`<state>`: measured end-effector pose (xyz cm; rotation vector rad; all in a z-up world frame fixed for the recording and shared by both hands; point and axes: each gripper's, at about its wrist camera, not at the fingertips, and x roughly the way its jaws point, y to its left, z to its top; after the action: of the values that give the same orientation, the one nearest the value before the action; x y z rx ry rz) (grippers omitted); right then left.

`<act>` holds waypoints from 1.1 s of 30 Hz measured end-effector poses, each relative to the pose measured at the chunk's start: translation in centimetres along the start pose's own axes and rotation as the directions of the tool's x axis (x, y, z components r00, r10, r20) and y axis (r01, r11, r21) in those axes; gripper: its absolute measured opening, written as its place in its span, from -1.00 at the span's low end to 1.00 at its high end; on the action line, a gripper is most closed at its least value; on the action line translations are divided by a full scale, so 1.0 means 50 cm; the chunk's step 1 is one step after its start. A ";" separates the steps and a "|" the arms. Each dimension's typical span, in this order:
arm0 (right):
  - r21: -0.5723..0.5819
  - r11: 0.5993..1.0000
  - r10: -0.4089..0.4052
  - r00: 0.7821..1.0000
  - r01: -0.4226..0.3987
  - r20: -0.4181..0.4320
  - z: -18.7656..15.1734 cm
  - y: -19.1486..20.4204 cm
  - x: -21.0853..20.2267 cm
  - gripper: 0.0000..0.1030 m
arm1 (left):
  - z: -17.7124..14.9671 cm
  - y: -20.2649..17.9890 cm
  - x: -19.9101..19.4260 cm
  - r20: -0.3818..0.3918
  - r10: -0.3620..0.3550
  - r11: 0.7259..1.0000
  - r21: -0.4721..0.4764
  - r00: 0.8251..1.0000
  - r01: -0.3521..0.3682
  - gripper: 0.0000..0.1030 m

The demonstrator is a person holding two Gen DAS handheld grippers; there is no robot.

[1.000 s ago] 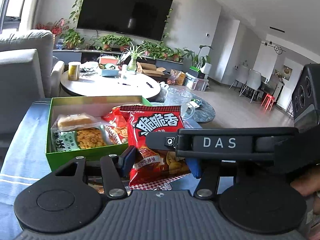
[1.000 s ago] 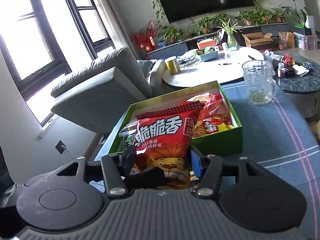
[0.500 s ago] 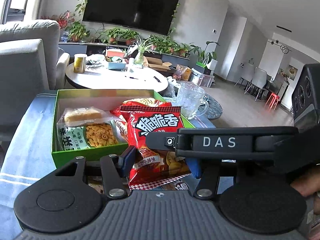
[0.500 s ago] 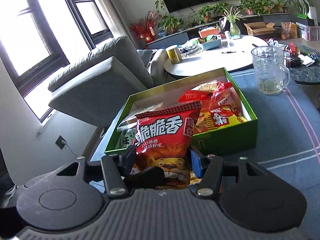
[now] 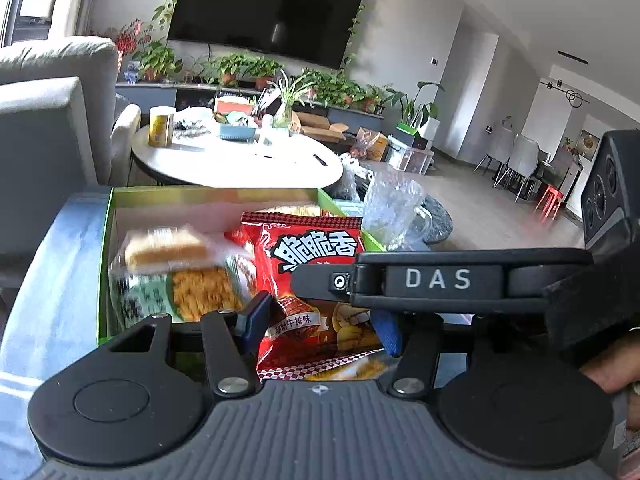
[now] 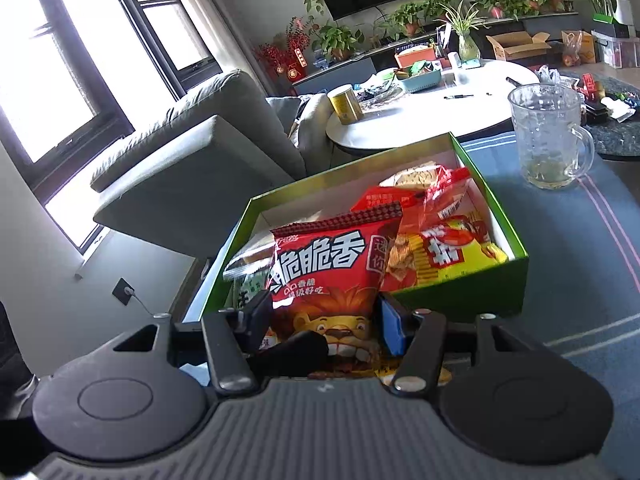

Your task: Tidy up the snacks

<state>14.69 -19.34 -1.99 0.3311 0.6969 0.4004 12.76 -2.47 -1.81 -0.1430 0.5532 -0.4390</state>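
My left gripper is shut on a red snack bag, its blue pads pressing both sides low down. The right gripper's black finger marked DAS crosses in front of that bag from the right. In the right wrist view my right gripper is shut on a red snack bag with a lion. A black fingertip reaches in front of it from the left. Just beyond stands the open green box, whose rim also shows in the left wrist view. It holds a pastry pack, a green cracker pack and a red-yellow bag.
A glass mug stands on the blue striped cloth right of the box. Behind are a round white table with a yellow can and a grey sofa at left. A hand shows at the right edge.
Both grippers have carried their red bags forward; the green box now looks nearer and larger, and the mug has shifted right in the right wrist view. The grips are unchanged.
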 end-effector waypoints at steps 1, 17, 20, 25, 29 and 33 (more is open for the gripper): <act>-0.002 1.000 -0.001 1.000 0.001 0.006 0.007 0.002 0.003 0.06 | 0.008 0.001 0.003 0.006 0.002 1.000 0.005 1.000 -0.002 -0.01; -0.005 1.000 0.024 1.000 -0.024 0.020 0.117 -0.005 0.110 0.07 | 0.106 0.088 0.116 0.001 0.037 0.998 -0.042 0.999 -0.037 -0.01; -0.001 1.000 0.025 1.000 -0.025 0.002 0.126 -0.013 0.139 0.07 | 0.109 0.106 0.142 -0.018 0.048 0.998 -0.050 0.999 -0.048 -0.01; 0.008 1.000 0.016 1.000 -0.016 -0.025 0.137 -0.022 0.187 0.07 | 0.110 0.144 0.187 -0.060 0.045 0.994 -0.095 0.997 -0.050 0.00; 0.043 0.999 -0.019 1.000 0.020 -0.013 0.138 -0.045 0.195 0.12 | 0.104 0.168 0.181 -0.062 0.055 0.988 -0.141 0.997 -0.063 0.12; 0.070 0.997 -0.026 1.000 0.025 0.010 0.131 -0.060 0.165 0.12 | 0.103 0.174 0.151 -0.040 0.076 0.984 -0.160 0.996 -0.082 0.15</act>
<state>25.59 -19.18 -3.09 0.3900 0.7046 0.3499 24.43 2.08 -3.21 -0.2685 0.6256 -0.3193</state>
